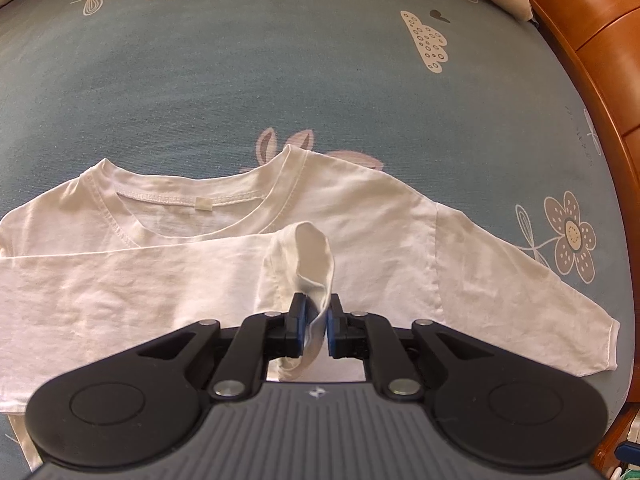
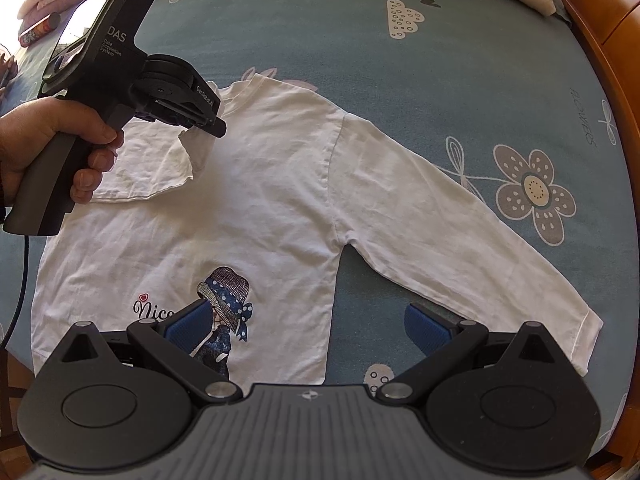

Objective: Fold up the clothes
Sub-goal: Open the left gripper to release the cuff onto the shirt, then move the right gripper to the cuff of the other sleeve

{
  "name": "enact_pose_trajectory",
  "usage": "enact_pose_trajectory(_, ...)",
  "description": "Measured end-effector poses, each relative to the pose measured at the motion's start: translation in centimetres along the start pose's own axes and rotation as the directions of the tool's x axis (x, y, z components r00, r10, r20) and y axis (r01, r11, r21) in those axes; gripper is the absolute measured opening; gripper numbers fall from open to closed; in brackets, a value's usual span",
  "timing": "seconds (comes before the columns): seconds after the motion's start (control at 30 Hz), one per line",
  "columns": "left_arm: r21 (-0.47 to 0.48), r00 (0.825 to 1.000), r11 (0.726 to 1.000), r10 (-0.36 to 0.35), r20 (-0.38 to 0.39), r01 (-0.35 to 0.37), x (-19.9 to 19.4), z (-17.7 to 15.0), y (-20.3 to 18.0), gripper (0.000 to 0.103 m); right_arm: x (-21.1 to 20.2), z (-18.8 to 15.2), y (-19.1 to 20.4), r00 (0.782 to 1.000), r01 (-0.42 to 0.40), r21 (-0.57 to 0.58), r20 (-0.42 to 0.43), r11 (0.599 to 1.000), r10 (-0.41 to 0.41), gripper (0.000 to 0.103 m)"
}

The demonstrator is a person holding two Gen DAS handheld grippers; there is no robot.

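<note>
Shirt (image 2: 256, 200) sleeve in left gripper (image 1: 316, 322)

The left tool (image 1: 316, 322) has its blue pads closed on the cuff of a white sleeve (image 1: 310, 264), which loops up from the nip. That sleeve lies folded across the chest of a white long-sleeved shirt (image 1: 360, 216) spread flat on a blue flowered bedsheet (image 1: 280, 80). The round collar (image 1: 192, 200) sits just beyond the fold, left of centre. The other sleeve (image 1: 520, 288) stretches out to the right. A wooden bed frame (image 1: 600, 60) curves along the far right edge.
</note>
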State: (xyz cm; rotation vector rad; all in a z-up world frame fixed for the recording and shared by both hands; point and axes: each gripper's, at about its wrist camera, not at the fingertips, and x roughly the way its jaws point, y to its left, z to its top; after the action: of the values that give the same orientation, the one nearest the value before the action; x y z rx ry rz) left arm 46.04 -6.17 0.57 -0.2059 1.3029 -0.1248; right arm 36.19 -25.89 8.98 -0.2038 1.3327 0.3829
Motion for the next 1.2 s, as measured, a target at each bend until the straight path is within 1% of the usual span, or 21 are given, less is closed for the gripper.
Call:
enact_pose_trajectory(0.1, 0.026, 1.0, 0.999, -0.019, 0.02, 0.019, -0.9, -0.2, -0.5, 0.011, 0.3, -0.1, 0.1, 1.0, -0.006, 0.005, -0.004, 1.0, 0.006, 0.103)
enact_pose_trajectory(0.13, 0.033, 0.999, 0.999, -0.027, 0.033, 0.026, -1.4, -0.4, -0.5, 0.013, 0.4, -0.1, 0.2, 1.0, -0.009, 0.005, -0.006, 1.0, 0.009, 0.103)
enact_pose_trajectory(0.2, 0.045, 0.997, 0.998, -0.038, 0.064, 0.035, -2.6, -0.7, -0.2, 0.02, 0.9, 0.0, 0.5, 1.0, -0.02, 0.002, -0.012, 1.0, 0.02, 0.103)
enact_pose_trajectory(0.3, 0.076, 0.991, 0.997, -0.016, 0.13, 0.007, -4.8, -1.8, 1.1, 0.033, 1.5, 0.5, 1.4, 0.999, -0.031, -0.014, -0.014, 0.999, 0.031, 0.103)
enact_pose_trajectory(0.33, 0.09, 0.989, 0.996, 0.013, 0.15, -0.026, -5.5, -2.5, 1.9, 0.036, 1.7, 0.7, 1.8, 0.999, -0.036, -0.019, -0.013, 0.999, 0.036, 0.103)
enact_pose_trajectory(0.4, 0.107, 0.981, 0.99, 0.074, 0.181, -0.095, -6.4, -3.9, 3.7, 0.037, 2.1, 1.1, 2.6, 0.999, -0.044, -0.026, -0.005, 0.999, 0.044, 0.103)
enact_pose_trajectory(0.43, 0.105, 0.975, 0.985, 0.118, 0.189, -0.14, -6.8, -4.8, 5.1, 0.038, 2.3, 1.4, 3.1, 0.999, -0.049, -0.028, -0.002, 0.998, 0.049, 0.103)
enact_pose_trajectory(0.53, 0.087, 0.955, 0.964, 0.234, 0.184, -0.253, -7.4, -7.7, 8.9, 0.042, 2.6, 1.8, 4.8, 0.998, -0.061, -0.034, 0.011, 0.998, 0.061, 0.103)
enact_pose_trajectory(0.63, 0.064, 0.922, 0.929, 0.35, 0.166, -0.364, -7.2, -10.6, 12.8, 0.044, 2.9, 1.9, 6.6, 0.998, -0.068, -0.049, 0.011, 0.997, 0.068, 0.103)
enact_pose_trajectory(0.77, 0.005, 0.872, 0.881, 0.468, 0.139, -0.474, -6.5, -13.7, 17.5, 0.047, 3.5, 1.5, 9.4, 0.998, -0.059, -0.091, 0.0, 0.994, 0.059, 0.103)
enact_pose_trajectory(0.8, -0.018, 0.867, 0.876, 0.48, 0.135, -0.483, -6.3, -14.2, 18.5, 0.047, 3.7, 1.5, 10.1, 0.998, -0.057, -0.102, -0.002, 0.993, 0.057, 0.103)
enact_pose_trajectory(0.87, -0.076, 0.864, 0.873, 0.487, 0.13, -0.481, -5.9, -15.0, 20.5, 0.048, 4.1, 1.4, 11.5, 0.999, -0.051, -0.112, -0.009, 0.992, 0.05, 0.103)
enact_pose_trajectory(0.97, -0.133, 0.873, 0.885, 0.462, 0.154, -0.446, -5.2, -15.8, 22.5, 0.048, 4.8, 1.2, 13.4, 0.999, -0.05, -0.12, -0.017, 0.992, 0.048, 0.103)
enact_pose_trajectory(1.0, -0.138, 0.875, 0.89, 0.454, 0.169, -0.435, -4.9, -16.0, 22.8, 0.048, 5.0, 1.1, 14.1, 0.999, -0.05, -0.123, -0.019, 0.991, 0.048, 0.103)
enact_pose_trajectory(1.07, -0.118, 0.873, 0.896, 0.443, 0.206, -0.427, -4.3, -16.3, 22.9, 0.05, 5.4, 1.0, 15.4, 0.999, -0.049, -0.128, -0.024, 0.991, 0.047, 0.103)
enact_pose_trajectory(1.17, -0.087, 0.867, 0.905, 0.425, 0.261, -0.417, -3.3, -16.9, 23.1, 0.052, 6.3, 0.6, 17.0, 0.999, -0.044, -0.145, -0.036, 0.989, 0.039, 0.103)
enact_pose_trajectory(1.2, -0.079, 0.862, 0.905, 0.422, 0.281, -0.417, -3.1, -17.1, 23.2, 0.052, 6.6, 0.5, 17.6, 0.999, -0.041, -0.15, -0.037, 0.988, 0.036, 0.103)
